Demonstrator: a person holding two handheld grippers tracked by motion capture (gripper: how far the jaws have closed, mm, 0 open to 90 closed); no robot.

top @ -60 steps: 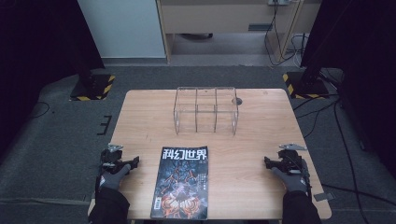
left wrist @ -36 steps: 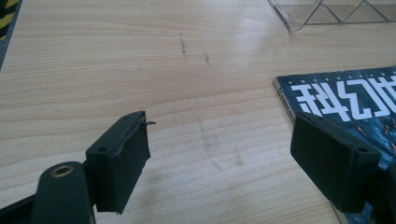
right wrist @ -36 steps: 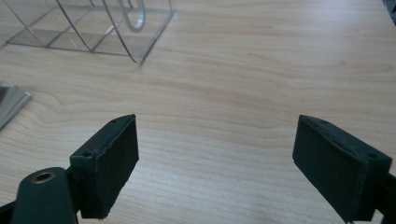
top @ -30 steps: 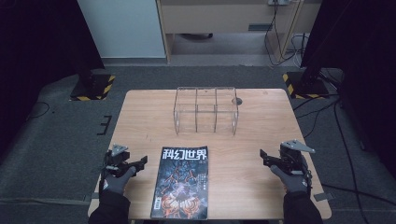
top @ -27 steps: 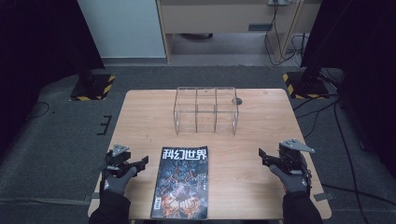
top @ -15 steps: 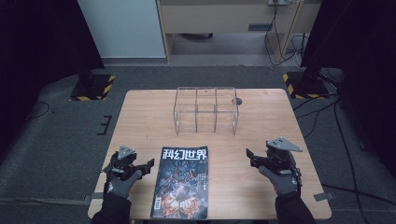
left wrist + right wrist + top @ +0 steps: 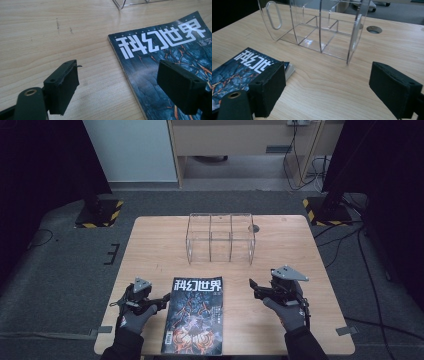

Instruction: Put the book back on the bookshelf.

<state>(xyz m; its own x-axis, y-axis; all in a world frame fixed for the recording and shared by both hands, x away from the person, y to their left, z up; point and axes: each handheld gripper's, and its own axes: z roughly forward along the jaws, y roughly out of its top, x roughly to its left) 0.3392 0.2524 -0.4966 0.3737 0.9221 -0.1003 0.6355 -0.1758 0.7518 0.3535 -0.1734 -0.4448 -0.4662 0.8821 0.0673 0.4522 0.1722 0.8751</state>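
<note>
From the high view we look down on a pale wooden counter (image 7: 150,245) standing on grey carpet, with a clear acrylic divided rack (image 7: 220,238) near its far edge. A thin glossy magazine with a dark blue cover and white title characters (image 7: 194,315) lies flat at the near edge, between the left gripper (image 7: 159,300) and the right gripper (image 7: 257,287).

In the left gripper view, our jaws stand wide, straddling the magazine's (image 7: 162,57) spine edge, just above the wood.

In the right gripper view, our jaws also gape wide, empty, pointing toward the rack (image 7: 317,30), with the magazine's (image 7: 242,67) corner at the left.

We judge the magazine light, floppy and slick; pinching it at the stiffer spine edge should keep it from sagging.
</note>
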